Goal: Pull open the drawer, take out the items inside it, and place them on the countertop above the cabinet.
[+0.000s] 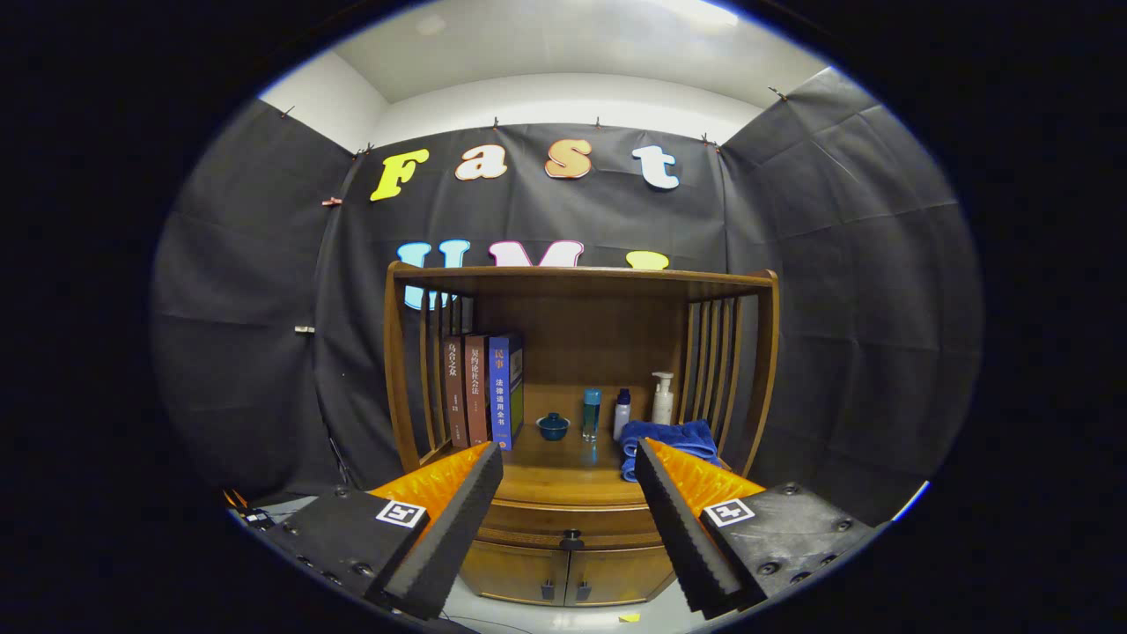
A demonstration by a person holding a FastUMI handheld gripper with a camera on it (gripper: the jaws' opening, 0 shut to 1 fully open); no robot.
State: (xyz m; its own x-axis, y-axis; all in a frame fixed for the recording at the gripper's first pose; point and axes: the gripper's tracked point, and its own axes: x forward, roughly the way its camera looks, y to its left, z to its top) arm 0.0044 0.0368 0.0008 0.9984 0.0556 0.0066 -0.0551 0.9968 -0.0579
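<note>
This is a recording booth arranged like a small corner of a home. Black cloth (pixel 264 335) hangs as walls on the left, right and far sides, under a white ceiling (pixel 563 53). A wooden cabinet (pixel 572 519) stands against the far cloth, with a drawer (pixel 572 533) and two small doors below. On its countertop (pixel 563 467) are household things: three books (pixel 482 392) at the left, a small teal lidded cup (pixel 553 426), bottles (pixel 607 412), a pump dispenser (pixel 662 398) and a folded blue towel (pixel 669 438) at the right.
</note>
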